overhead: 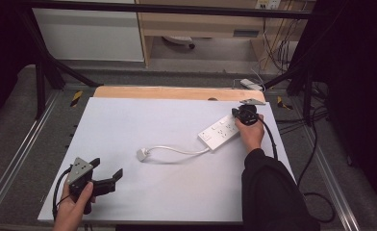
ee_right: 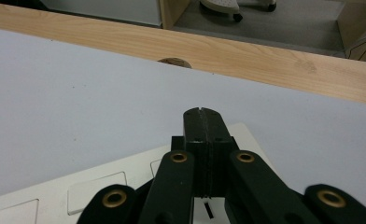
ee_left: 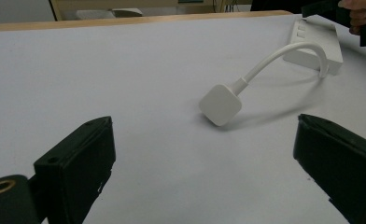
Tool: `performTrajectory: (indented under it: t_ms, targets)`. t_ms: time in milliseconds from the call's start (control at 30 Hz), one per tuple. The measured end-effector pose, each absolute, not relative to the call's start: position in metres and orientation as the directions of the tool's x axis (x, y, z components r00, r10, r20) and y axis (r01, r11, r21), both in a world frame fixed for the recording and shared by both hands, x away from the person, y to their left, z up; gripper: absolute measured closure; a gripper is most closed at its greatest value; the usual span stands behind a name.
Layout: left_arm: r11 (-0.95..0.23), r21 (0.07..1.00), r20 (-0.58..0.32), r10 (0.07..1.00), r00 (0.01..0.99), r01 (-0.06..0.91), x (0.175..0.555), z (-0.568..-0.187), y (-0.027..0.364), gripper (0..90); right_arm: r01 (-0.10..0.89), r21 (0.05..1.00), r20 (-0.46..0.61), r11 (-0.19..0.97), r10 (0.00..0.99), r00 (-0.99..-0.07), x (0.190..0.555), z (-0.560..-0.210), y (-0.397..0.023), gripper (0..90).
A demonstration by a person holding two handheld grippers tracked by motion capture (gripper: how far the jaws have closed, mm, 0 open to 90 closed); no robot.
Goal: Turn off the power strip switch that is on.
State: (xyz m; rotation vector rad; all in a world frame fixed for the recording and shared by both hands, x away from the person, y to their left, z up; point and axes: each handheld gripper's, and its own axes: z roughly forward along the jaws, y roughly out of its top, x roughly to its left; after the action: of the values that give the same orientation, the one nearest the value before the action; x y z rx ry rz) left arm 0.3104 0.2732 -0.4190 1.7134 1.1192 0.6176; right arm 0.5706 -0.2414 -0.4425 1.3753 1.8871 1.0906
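Observation:
A white power strip lies at the right of the white table top, with its white cable curving left to a square white plug. My right gripper is over the strip's far end, jaws pressed together with nothing between them; the right gripper view has the closed tips above the strip's surface. My left gripper is held near the front left corner, jaws wide apart and empty. In the left gripper view the plug lies ahead between the fingers, with the strip beyond.
A wooden strip runs along the table's far edge, with a small hole in it. Black cables hang off the right side. A black frame surrounds the table. A white adapter lies behind the far edge.

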Motion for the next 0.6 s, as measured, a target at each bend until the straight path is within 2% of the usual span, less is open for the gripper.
performTrajectory:
  t_ms: [600]
  targets:
    - [-0.121, 0.908, -0.082, 0.887, 0.454, 0.401, 0.3104, -0.4192, 0.2725, 5.7, 0.491, 0.859, 0.029, 0.144, 0.944, -0.328, 0.5691, -0.4461, -0.2438, 90.0]
